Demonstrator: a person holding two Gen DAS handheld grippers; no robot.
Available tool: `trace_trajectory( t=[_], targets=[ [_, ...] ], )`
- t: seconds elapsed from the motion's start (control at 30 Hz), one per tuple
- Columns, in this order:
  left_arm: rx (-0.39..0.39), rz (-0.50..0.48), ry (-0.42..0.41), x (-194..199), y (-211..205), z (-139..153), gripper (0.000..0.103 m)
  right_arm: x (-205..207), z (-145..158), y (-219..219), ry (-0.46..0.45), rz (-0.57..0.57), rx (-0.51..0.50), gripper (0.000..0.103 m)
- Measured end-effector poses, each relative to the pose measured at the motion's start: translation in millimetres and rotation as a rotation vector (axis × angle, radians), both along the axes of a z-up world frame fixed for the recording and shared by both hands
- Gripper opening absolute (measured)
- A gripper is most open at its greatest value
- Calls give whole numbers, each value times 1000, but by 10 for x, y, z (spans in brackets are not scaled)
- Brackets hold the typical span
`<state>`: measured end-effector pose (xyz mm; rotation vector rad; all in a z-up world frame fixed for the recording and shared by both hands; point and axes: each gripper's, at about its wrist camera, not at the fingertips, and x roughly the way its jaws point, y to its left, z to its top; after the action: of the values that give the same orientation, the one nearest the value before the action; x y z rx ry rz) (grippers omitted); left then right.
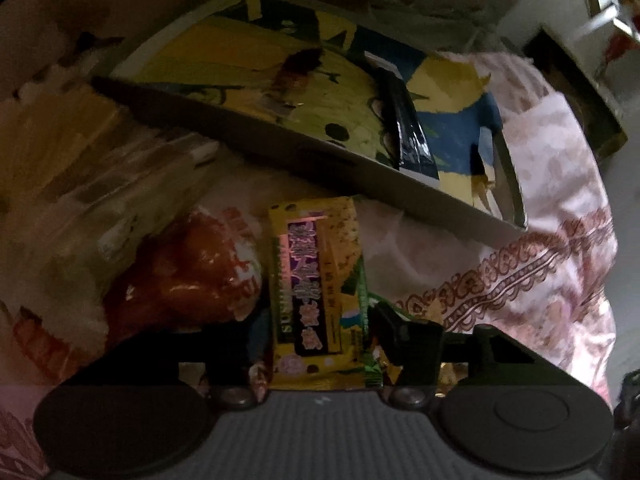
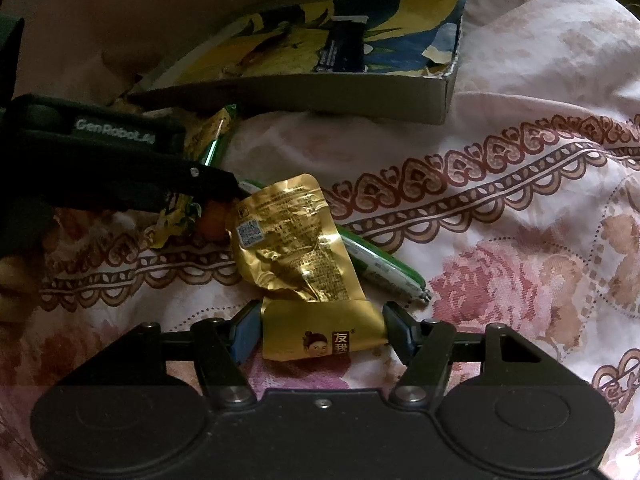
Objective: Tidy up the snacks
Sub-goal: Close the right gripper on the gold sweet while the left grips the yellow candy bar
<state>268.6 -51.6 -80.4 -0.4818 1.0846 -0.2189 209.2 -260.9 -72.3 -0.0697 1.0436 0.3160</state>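
While half-closed around a yellow snack bar [image 1: 318, 288], left jaws; right jaws clamping a gold pouch [image 2: 304, 248].

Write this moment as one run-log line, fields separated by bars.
left gripper: jaws around yellow snack bar | right gripper: jaws on gold pouch | shallow box: holds dark packet

**A dim room with a flowery cloth**

The light is low and the corners look dark. A soft pink cloth [image 2: 520, 92] covers the whole surface. It has big rose flowers and a brown curly border [image 2: 460, 168] running across it. The cloth is bumpy and wrinkled. Far off at the top right, a pale wall [image 1: 560, 4] shows, with a dark box shape [image 1: 576, 92] beside it.
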Motion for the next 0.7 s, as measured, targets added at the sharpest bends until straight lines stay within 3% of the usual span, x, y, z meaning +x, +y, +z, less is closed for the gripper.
trace_trajectory(
  t=[0.17, 0.53, 0.7],
  targets=[
    [-87, 24, 30, -50, 136, -55, 53, -14, -7, 29, 2, 12, 16, 67],
    [-24, -62, 19, -206, 157, 30, 53, -14, -18, 114, 1, 61, -18, 67],
    [-27, -62, 8, -198, 152, 8, 53, -28, -51, 128, -43, 63, -33, 73]
  ],
)
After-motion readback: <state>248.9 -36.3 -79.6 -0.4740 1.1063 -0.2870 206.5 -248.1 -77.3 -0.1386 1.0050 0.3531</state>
